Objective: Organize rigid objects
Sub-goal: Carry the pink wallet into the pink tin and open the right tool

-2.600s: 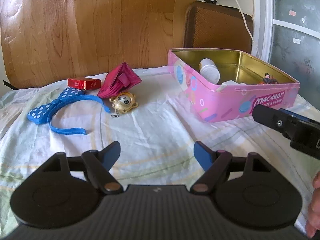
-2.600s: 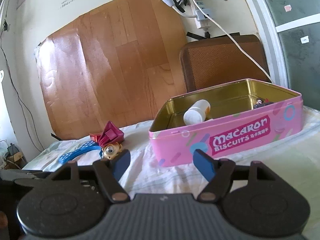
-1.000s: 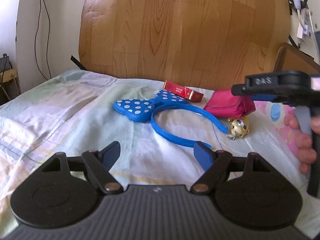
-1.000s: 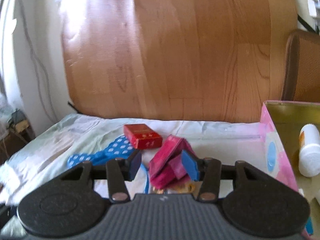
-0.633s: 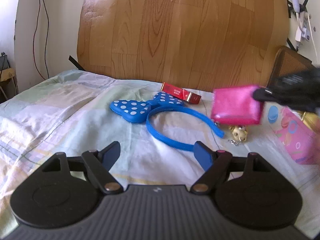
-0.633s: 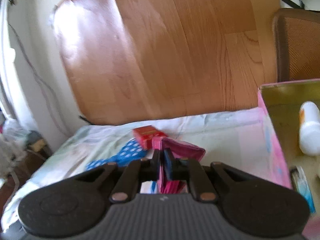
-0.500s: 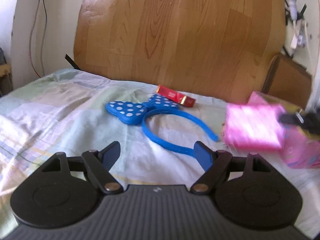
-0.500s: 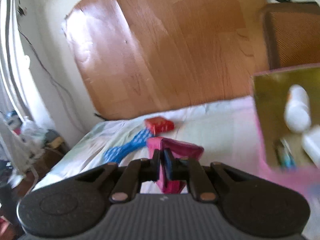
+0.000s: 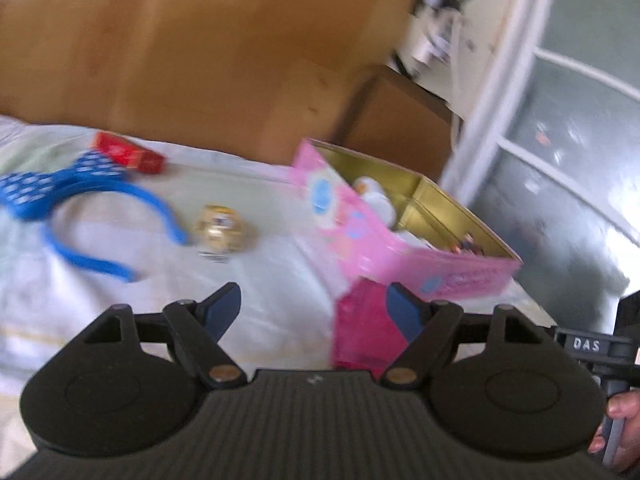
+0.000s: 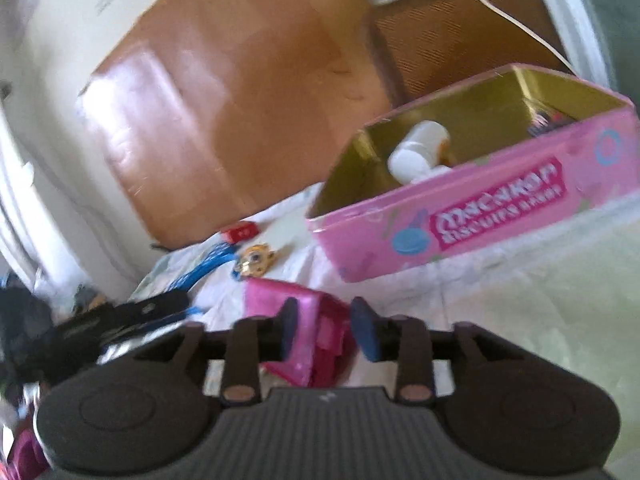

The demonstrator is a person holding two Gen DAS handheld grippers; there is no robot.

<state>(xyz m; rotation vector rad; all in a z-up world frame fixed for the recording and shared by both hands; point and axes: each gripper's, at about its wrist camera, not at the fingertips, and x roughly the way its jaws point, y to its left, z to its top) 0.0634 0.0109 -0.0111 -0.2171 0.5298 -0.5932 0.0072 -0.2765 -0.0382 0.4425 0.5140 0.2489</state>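
Glossy pink tin (image 10: 472, 216) w/ gold metal inside; matt cloth sheet (image 9: 120, 304).

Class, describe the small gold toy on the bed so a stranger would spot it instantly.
Start at the open pink biscuit tin on the bedsheet. To its left lies a blue headband; between them sits the gold toy, the only round, shiny gold thing there.

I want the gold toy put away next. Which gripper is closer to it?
Left, I think. The left hand-held gripper has the gold toy just ahead on the sheet. The right hand-held gripper sits farther back, its jaws around the pink wallet.
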